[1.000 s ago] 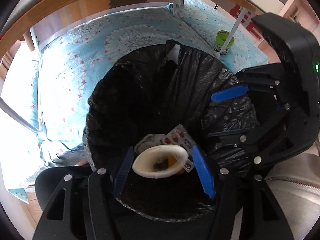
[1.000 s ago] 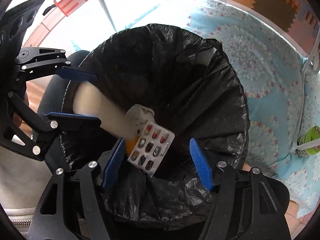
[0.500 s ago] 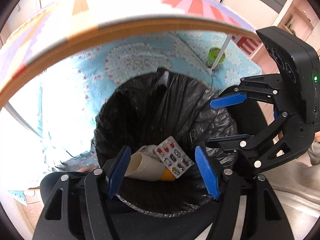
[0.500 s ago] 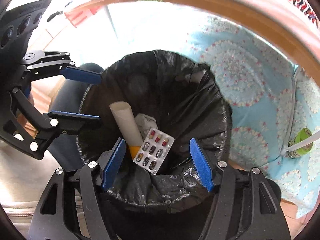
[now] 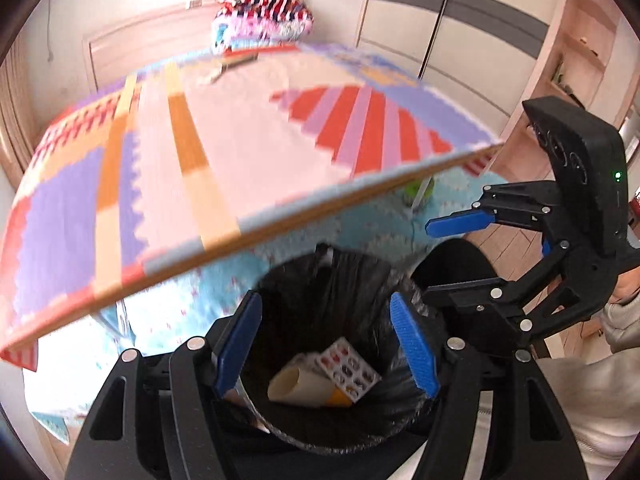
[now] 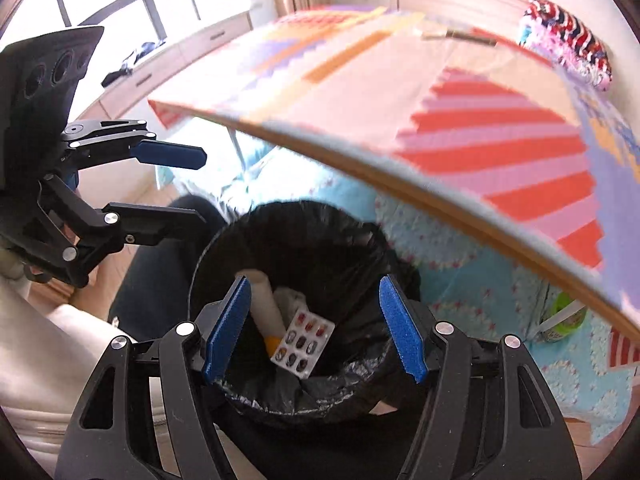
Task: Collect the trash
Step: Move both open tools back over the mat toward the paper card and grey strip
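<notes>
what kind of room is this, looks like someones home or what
Most likely a room in a home, perhaps a bedroom or living room: a low table with a patterned cover, sliding wardrobe doors, and a lined trash bin on a floral floor mat.

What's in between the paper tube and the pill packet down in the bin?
In the right wrist view, a crumpled white scrap sits in the gap between the paper tube and the pill packet, inside the black-bagged bin.
</notes>
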A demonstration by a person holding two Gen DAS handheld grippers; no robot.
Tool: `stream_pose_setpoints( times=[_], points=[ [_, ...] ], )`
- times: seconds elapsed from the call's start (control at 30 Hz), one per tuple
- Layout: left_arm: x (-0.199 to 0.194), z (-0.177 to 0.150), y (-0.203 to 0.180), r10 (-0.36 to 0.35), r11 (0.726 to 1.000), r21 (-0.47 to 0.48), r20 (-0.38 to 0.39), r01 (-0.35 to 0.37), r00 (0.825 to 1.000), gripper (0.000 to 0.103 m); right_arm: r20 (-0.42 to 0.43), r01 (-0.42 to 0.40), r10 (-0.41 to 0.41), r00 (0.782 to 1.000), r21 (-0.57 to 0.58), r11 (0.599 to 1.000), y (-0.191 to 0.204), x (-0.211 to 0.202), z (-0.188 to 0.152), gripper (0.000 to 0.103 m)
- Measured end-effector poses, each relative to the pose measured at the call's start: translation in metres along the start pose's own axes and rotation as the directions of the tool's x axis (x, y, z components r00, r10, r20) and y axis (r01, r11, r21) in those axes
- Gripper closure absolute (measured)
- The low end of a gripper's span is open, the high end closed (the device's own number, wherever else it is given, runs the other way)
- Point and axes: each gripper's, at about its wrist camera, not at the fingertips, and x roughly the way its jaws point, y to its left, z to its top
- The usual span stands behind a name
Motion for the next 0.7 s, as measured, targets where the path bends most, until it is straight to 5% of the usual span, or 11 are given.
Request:
stream_pose_setpoints(
  times=[0.17, 0.7],
  points=[
    [-0.009, 0.015, 0.003, -0.011, 1.0, -0.018, 0.038, 0.012, 0.999, 0.039, 0.044, 0.012, -0.012, 0.999, -0.008, 1.0, -0.007, -0.014, 0.014, 0.037],
    [-0.012, 0.091, 0.049, 0.109, 0.994, -0.033, 0.132, -0.105, 0.985, 0.039, 0.162, 0.064, -0.063, 0.985, 0.001, 0.998, -0.052, -0.03, 0.092, 0.034]
  ],
)
